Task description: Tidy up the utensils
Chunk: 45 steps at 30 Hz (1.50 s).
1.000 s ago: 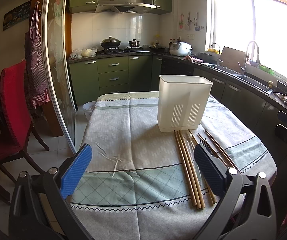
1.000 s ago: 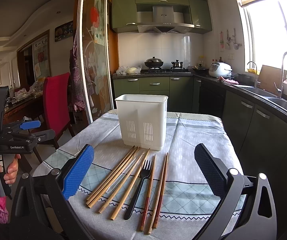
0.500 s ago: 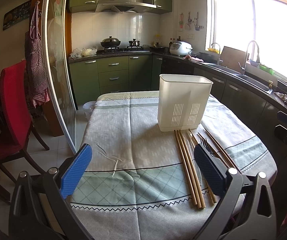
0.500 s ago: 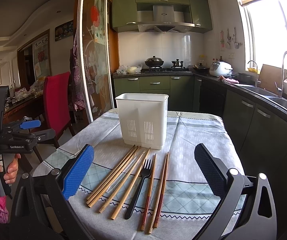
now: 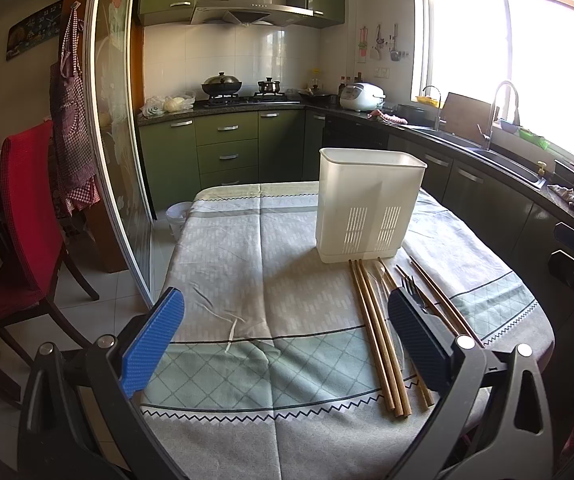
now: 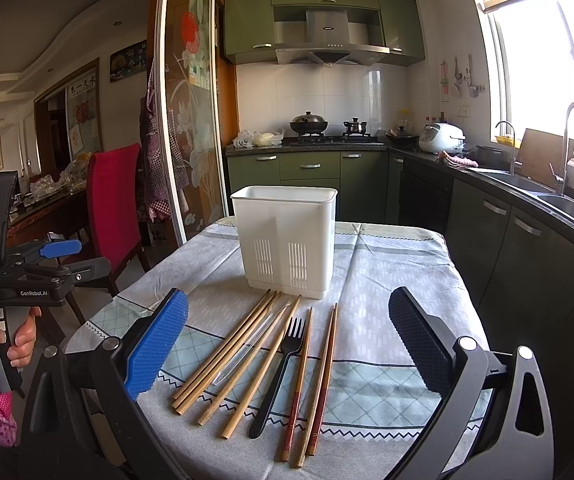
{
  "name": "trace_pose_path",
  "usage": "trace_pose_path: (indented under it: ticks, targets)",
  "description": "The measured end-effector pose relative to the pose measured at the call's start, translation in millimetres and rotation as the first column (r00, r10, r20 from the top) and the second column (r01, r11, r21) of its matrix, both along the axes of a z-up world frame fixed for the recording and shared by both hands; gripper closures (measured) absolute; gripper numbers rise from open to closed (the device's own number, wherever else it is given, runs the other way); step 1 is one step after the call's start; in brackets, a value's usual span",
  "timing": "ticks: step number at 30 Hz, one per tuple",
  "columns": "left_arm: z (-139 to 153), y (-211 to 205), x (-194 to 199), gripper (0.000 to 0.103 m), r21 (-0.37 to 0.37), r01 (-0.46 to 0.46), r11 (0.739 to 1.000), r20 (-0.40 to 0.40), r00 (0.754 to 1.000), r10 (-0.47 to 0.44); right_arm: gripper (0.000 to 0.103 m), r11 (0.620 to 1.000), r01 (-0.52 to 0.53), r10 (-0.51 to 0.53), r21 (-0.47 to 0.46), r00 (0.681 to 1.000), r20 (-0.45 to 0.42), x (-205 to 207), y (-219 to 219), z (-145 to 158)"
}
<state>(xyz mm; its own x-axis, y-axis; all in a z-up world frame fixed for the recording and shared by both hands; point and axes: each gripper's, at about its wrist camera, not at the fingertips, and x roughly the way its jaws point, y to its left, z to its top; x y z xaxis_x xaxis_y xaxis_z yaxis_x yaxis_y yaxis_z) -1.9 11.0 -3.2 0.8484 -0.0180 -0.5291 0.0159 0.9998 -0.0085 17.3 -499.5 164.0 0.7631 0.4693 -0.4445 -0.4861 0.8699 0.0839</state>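
A white slotted utensil holder [image 6: 287, 240] [image 5: 369, 204] stands upright on the clothed table [image 6: 387, 264]. In front of it lie several bamboo chopsticks [image 6: 231, 352] [image 5: 375, 336], a clear plastic utensil [image 6: 247, 350], a black plastic fork [image 6: 281, 368] [image 5: 411, 286] and a red-patterned chopstick pair [image 6: 319, 376]. My right gripper [image 6: 287, 344] hovers open above the near ends of the utensils, holding nothing. At the table's front edge, left of the chopsticks, my left gripper [image 5: 287, 340] is open and holds nothing. The left gripper [image 6: 59, 256] also shows at the far left in the right wrist view, held by a hand.
A red chair [image 5: 27, 216] stands left of the table beside a glass sliding door [image 5: 115, 140]. Green kitchen cabinets [image 5: 227, 148] and a counter with a sink [image 6: 559, 200] run behind and along the right side. A small bin [image 5: 177, 212] sits on the floor.
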Motion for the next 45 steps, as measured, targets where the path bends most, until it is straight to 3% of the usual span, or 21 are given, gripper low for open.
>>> trace_pose_path:
  ticks: [10, 16, 19, 24, 31, 33, 37, 41, 45]
  targets:
    - [-3.8, -0.9, 1.7, 0.006, -0.004, 0.008, 1.000, -0.012, 1.000, -0.008, 0.004, 1.000, 0.004, -0.004, -0.014, 1.000, -0.009, 1.9, -1.0, -0.9]
    - [-9.3, -14.3, 28.0, 0.006, -0.028, 0.055, 0.998, -0.148, 0.987, -0.058, 0.004, 0.997, 0.023, -0.027, -0.072, 0.998, -0.059, 18.1, -12.0, -2.2]
    - [-15.0, -21.9, 52.4, 0.006, -0.113, 0.092, 0.989, -0.268, 0.956, -0.119, 0.004, 0.995, 0.041, -0.052, -0.090, 0.991, -0.126, 31.2, -23.0, -5.6]
    - [-29.0, -48.9, 93.3, 0.006, -0.246, 0.132, 0.960, -0.432, 0.872, -0.231, 0.004, 0.993, 0.095, -0.106, -0.064, 0.970, -0.217, 48.0, -46.4, -15.5]
    - [-51.4, -103.0, 138.6, 0.007, -0.224, 0.185, 0.957, -0.588, 0.757, -0.284, 0.004, 0.992, 0.112, -0.122, -0.053, 0.960, -0.253, 52.6, -65.0, -28.8]
    - [-56.1, -111.0, 152.9, 0.015, -0.210, 0.183, 0.960, -0.608, 0.745, -0.275, 0.004, 0.992, 0.114, -0.123, -0.050, 0.958, -0.258, 53.2, -68.6, -31.2]
    - [-65.0, -119.2, 176.5, 0.041, -0.196, 0.162, 0.967, -0.629, 0.736, -0.250, 0.004, 0.992, 0.114, -0.124, -0.049, 0.953, -0.275, 56.8, -72.1, -36.7]
    - [-80.8, -125.4, 195.5, 0.055, -0.181, 0.151, 0.972, -0.661, 0.713, -0.234, 0.004, 0.995, 0.101, -0.104, -0.028, 0.945, -0.309, 68.8, -74.3, -41.6]
    - [-94.8, -132.7, 205.2, 0.057, -0.170, 0.151, 0.974, -0.685, 0.693, -0.226, 0.004, 0.995, 0.094, -0.103, -0.042, 0.921, -0.377, 89.7, -72.0, -50.6]
